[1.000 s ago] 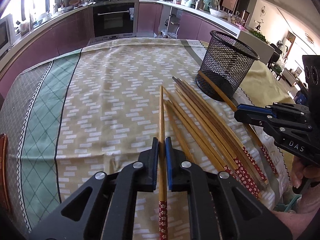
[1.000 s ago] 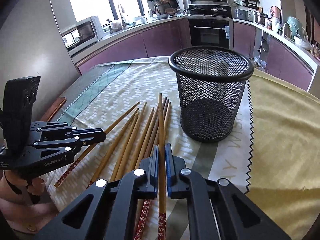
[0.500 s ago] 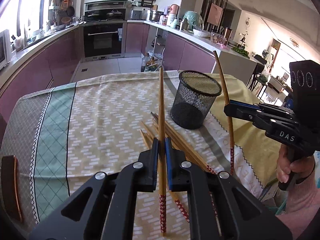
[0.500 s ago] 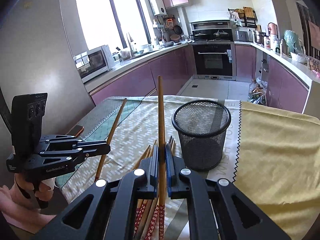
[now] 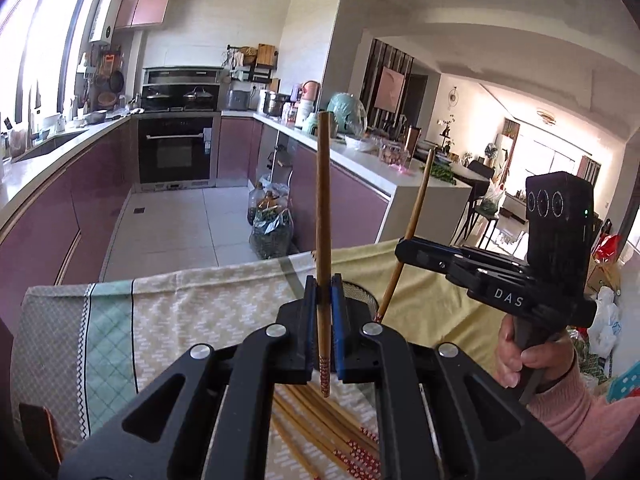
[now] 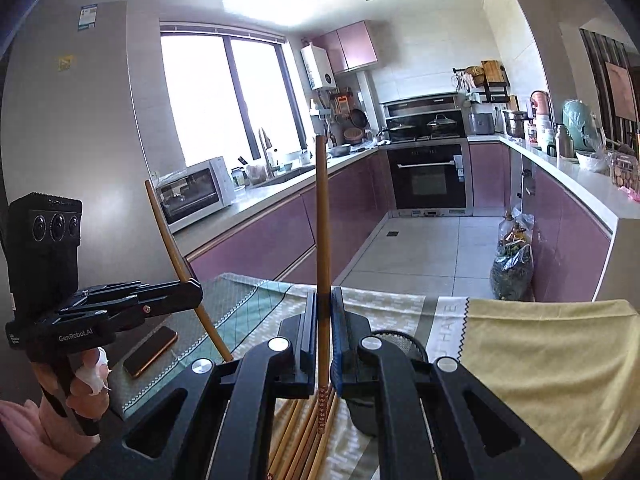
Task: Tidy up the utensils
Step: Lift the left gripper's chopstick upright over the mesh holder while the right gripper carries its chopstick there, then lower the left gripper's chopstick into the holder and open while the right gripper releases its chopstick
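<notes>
My left gripper [image 5: 323, 280] is shut on a wooden chopstick [image 5: 322, 208] that stands nearly upright, its red patterned end hanging below the pads. My right gripper [image 6: 323, 294] is shut on a second chopstick [image 6: 321, 220], also almost upright. Each gripper shows in the other's view: the right gripper [image 5: 404, 246] with its slanted chopstick [image 5: 416, 208], the left gripper [image 6: 194, 292] with its chopstick [image 6: 176, 256]. Several more chopsticks [image 5: 340, 436] lie on the tablecloth below. The black mesh cup [image 6: 394, 338] is mostly hidden behind the fingers.
A patterned tablecloth [image 5: 180, 304] with a yellow cloth [image 6: 540, 360] covers the table. A phone [image 6: 150, 350] lies near the table's left edge. Beyond the table are purple kitchen cabinets, an oven [image 5: 176, 156] and bags on the floor [image 5: 270, 224].
Both grippers have risen well above the table, each lifting its chopstick off the pile. The views tilted upward, so the mesh cup and loose chopsticks dropped toward the bottom.
</notes>
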